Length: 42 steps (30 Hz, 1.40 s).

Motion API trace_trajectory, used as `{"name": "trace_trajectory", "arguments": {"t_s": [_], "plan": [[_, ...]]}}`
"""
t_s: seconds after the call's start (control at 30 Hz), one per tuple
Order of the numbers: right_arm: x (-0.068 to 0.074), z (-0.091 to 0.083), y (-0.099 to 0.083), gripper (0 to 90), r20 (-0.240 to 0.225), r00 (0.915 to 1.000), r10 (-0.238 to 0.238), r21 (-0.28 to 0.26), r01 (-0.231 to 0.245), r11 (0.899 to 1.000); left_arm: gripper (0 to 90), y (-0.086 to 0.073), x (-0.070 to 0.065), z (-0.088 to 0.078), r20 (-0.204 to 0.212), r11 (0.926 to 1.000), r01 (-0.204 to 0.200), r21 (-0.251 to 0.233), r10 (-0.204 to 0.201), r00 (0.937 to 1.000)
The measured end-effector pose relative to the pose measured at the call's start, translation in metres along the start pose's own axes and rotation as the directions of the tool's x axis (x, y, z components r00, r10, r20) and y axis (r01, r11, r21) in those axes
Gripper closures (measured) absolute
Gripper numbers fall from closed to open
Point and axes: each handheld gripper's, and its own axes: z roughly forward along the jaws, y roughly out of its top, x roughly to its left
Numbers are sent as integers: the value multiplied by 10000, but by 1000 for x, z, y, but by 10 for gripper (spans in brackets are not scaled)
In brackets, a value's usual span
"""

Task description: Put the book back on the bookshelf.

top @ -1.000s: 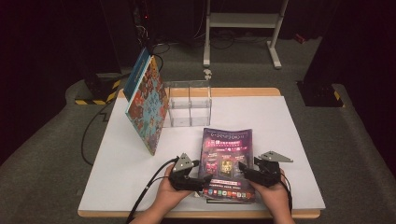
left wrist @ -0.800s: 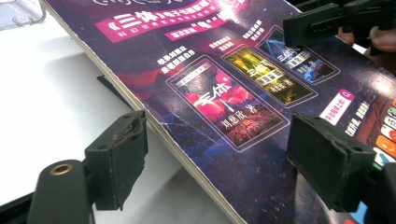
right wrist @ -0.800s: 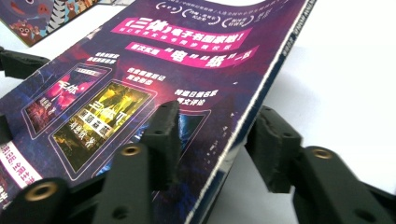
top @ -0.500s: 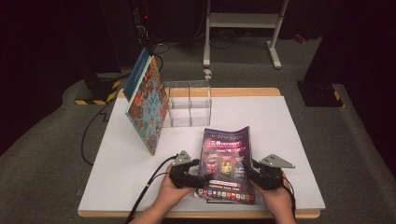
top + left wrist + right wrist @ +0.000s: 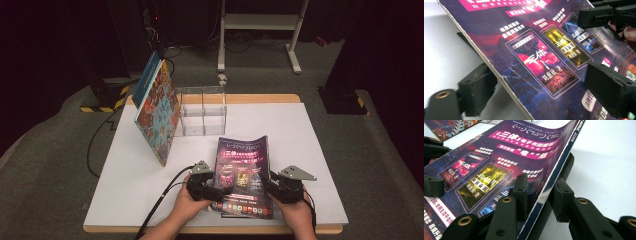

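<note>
A purple magazine (image 5: pixel 242 170) with a pink title band lies lengthwise near the table's front edge, its far end bowed upward. My right gripper (image 5: pixel 268 188) grips its right edge. In the right gripper view one jaw presses on the cover and the other under the spine (image 5: pixel 541 187), and these jaws have just been closing. My left gripper (image 5: pixel 219 192) stands at the left edge. Its jaws have just been opening and straddle the magazine (image 5: pixel 541 85), one below it and one above the cover, with gaps showing.
A colourful book (image 5: pixel 157 110) leans tilted against a clear acrylic holder (image 5: pixel 202 112) at the back left of the white table (image 5: pixel 310 140). The left gripper's black cable (image 5: pixel 165 197) trails off the front edge. A metal stand (image 5: pixel 260 25) rises beyond the table.
The right gripper's jaws have closed onto the magazine's right edge. The left gripper's jaws have spread a little around the left edge. Both hands have hardly shifted.
</note>
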Motion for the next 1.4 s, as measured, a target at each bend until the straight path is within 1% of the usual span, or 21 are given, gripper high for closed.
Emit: {"name": "trace_trajectory", "arguments": {"t_s": [0.03,0.07,0.1,0.13,0.17,0.2,0.27,0.37,0.43,0.5,0.53,0.57,0.63,0.67,0.7,0.8,0.9,0.93,1.1,1.27,1.4], "plan": [[0,0,0,675,-1,10000,-4,-3,4,10000,161,1,-1,-1,-44,9999,42,-120,-43,10000],[0,0,0,676,-5,10000,1,-8,-1,10000,181,1,-1,-2,-78,9999,-87,-83,87,9999],[0,0,0,676,-3,10000,-9,-20,9,10000,203,1,-1,-2,-78,9999,-87,-83,87,9999],[0,0,0,676,-3,10000,-9,-20,9,10000,203,2,-2,-4,-125,9995,-152,-264,148,9998],[1,0,0,676,1,10000,-3,-28,3,10000,239,3,-3,-6,-188,9987,-338,-385,331,9993],[2,0,0,676,-4,10000,-14,-40,14,10000,298,4,-5,-8,-264,9979,-454,-464,442,9987],[2,0,1,676,-7,10000,-50,-41,50,10000,331,5,-5,-10,-344,9975,-586,-402,572,9978],[2,0,1,676,-21,10000,-85,-39,85,10000,383,6,-7,-11,-365,9969,-594,-519,575,9977],[3,0,1,676,-25,10000,-61,-44,61,10000,427,8,-7,-14,-335,9957,-704,-598,685,9971],[3,0,1,676,-32,10000,-66,-49,66,10000,442,8,-8,-16,-320,9950,-730,-675,710,9970],[4,1,1,676,-57,10000,-48,-50,48,10000,479,8,-9,-17,-333,9937,-864,-714,842,9959],[4,1,1,676,-63,10000,-35,-50,34,10000,490,8,-9,-17,-333,9937,-864,-714,842,9959],[4,1,1,676,-73,10000,-52,-60,52,10000,505,8,-11,-20,-359,9912,-1062,-785,1037,9940],[4,1,1,676,-74,10000,-67,-73,66,10000,517,8,-12,-20,-362,9906,-1049,-873,1021,9941],[5,1,1,676,-89,9999,-59,-76,58,10000,524,8,-13,-21,-358,9893,-1202,-832,1175,9924],[5,1,1,676,-128,9999,-88,-89,87,9999,564,7,-16,-23,-374,9857,-1356,-995,1325,9905],[6,2,1,676,-149,9998,-96,-77,95,9999,591,6,-21,-26,-402,9795,-1668,-1128,1632,9858],[6,2,2,676,-157,9998,-113,-84,111,9999,595,6,-21,-26,-420,9776,-1810,-1077,1774,9832],[8,2,2,676,-180,9997,-135,-98,133,9999,612,5,-25,-27,-437,9746,-1866,-1240,1825,9822],[9,1,3,676,-191,9997,-164,-156,161,9997,626,7,-27,-30,-432,9706,-2070,-1229,2031,9782],[11,0,3,676,-208,9995,-230,-253,225,9994,637,8,-29,-33,-394,9692,-2047,-1371,2012,9788]]}}
